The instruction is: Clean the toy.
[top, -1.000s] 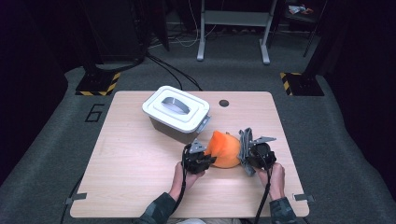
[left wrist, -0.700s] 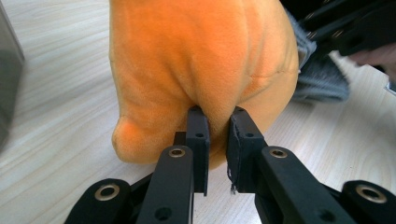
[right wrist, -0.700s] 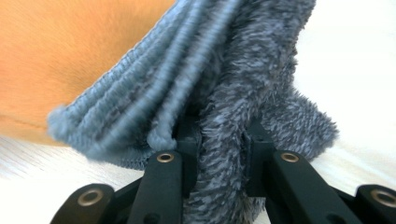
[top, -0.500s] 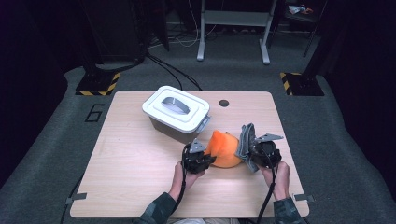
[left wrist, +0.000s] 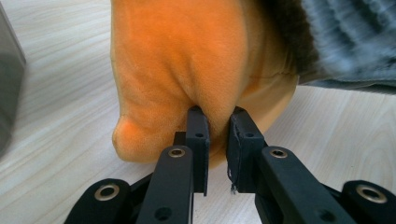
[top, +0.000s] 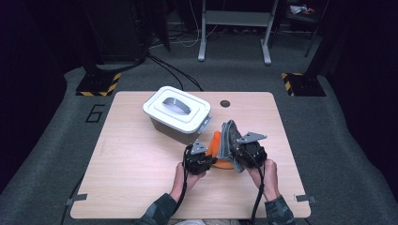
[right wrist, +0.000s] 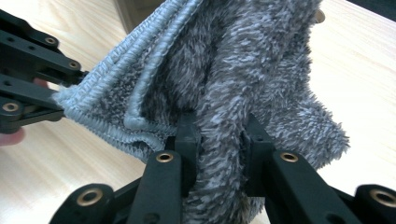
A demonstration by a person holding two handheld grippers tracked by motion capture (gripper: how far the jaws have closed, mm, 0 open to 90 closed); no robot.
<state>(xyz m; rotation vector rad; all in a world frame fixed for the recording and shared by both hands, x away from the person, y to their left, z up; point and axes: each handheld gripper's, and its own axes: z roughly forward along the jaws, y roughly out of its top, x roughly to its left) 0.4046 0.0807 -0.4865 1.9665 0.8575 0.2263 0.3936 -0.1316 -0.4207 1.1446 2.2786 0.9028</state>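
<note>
An orange plush item lies on the wooden table, just in front of the container. My left gripper is shut on its near edge; in the left gripper view the pads pinch a fold of the orange plush between my left gripper's jaws. A grey fluffy cloth stands raised over the plush's right side. My right gripper is shut on it; in the right gripper view the grey cloth bulges up between my right gripper's jaws, its stitched hem toward the left.
A grey container with a white handled lid stands behind the plush, its latch close to the cloth. A small dark hole marks the table's far side. Bare tabletop stretches to the left and along the front edge.
My right gripper has risen and shifted left with the grey cloth, pulling it up so it covers more of the orange plush. The left gripper has stayed put.
</note>
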